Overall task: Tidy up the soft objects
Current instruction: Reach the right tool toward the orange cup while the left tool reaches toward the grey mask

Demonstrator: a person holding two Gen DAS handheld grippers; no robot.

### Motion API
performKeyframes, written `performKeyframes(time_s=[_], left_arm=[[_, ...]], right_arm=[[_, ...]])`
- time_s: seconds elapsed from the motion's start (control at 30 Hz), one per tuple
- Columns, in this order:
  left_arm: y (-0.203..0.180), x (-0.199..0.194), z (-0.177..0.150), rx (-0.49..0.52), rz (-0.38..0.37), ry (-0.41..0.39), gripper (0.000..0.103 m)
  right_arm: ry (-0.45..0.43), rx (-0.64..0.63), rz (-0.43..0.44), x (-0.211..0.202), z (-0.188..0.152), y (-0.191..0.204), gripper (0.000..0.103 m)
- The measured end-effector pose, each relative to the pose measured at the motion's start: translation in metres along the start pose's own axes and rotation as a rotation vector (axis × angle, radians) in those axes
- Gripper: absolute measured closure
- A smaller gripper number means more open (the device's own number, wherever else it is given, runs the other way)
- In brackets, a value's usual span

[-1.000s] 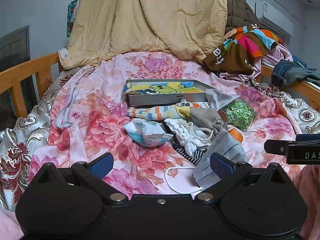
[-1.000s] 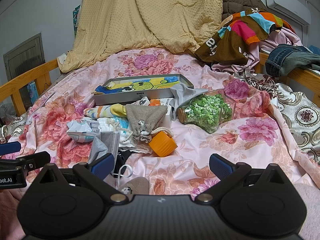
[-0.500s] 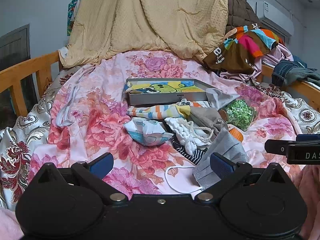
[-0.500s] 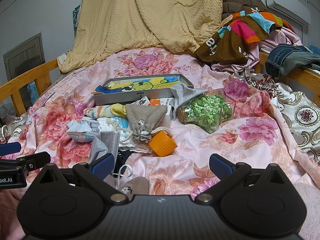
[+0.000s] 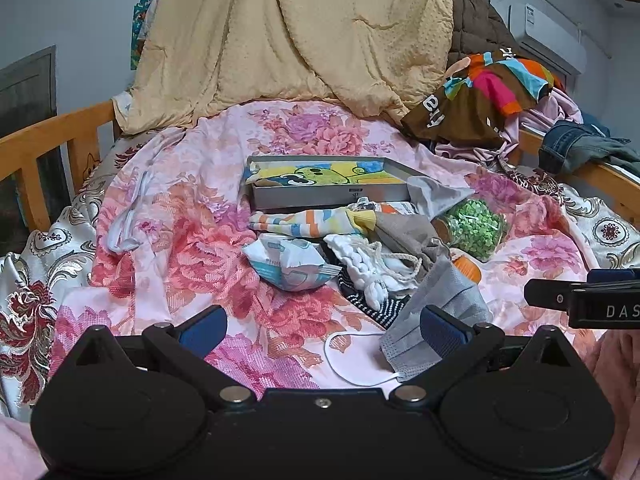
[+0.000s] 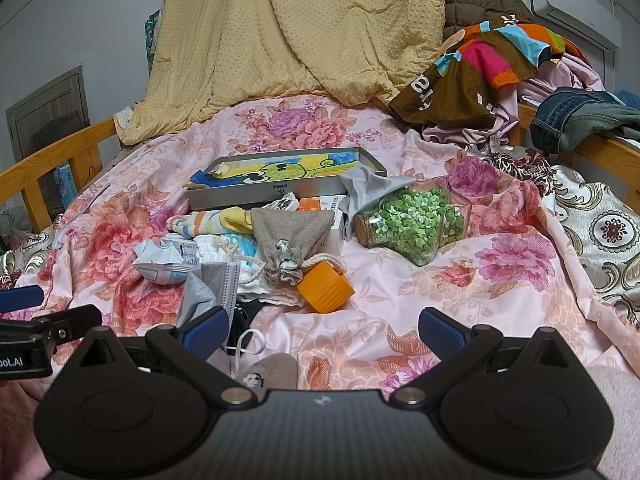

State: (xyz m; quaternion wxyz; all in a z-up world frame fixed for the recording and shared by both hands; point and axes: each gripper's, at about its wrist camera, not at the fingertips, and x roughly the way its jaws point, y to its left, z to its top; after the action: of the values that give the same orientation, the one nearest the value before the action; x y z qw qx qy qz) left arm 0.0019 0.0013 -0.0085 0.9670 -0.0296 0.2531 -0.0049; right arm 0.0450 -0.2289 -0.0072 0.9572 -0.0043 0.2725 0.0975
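Observation:
A heap of soft items lies mid-bed on the floral sheet: a grey face mask (image 5: 436,308) (image 6: 212,288), a white knitted cloth (image 5: 372,264), a tissue pack (image 5: 288,262) (image 6: 164,260), a striped sock (image 5: 308,222), and a grey drawstring pouch (image 6: 288,236). Behind them a grey shallow box (image 5: 328,194) (image 6: 276,192) holds a cartoon-print cloth. My left gripper (image 5: 322,326) hangs open just short of the mask, nothing between its fingers. My right gripper (image 6: 322,330) is open too, over bare sheet near an orange cap (image 6: 326,286). A beige sock (image 6: 272,372) lies under it.
A glass jar of green bits (image 6: 416,220) lies on its side right of the heap. A yellow blanket (image 5: 296,40) and piled clothes (image 6: 488,68) fill the back. Wooden bed rails (image 5: 40,148) (image 6: 600,152) run along both sides.

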Motion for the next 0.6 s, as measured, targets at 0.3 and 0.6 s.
performKeyframes(time_s=[0.3, 0.6], left_arm=[[-0.002, 0.0, 0.001, -0.002, -0.019, 0.016, 0.001], [-0.001, 0.013, 0.004, -0.011, -0.084, 0.071, 0.001]], right_arm=[[0.041, 0.033, 0.007, 0.006, 0.003, -0.004, 0.0], [0.128, 0.127, 0.072, 0.028, 0.01, -0.02, 0.0]])
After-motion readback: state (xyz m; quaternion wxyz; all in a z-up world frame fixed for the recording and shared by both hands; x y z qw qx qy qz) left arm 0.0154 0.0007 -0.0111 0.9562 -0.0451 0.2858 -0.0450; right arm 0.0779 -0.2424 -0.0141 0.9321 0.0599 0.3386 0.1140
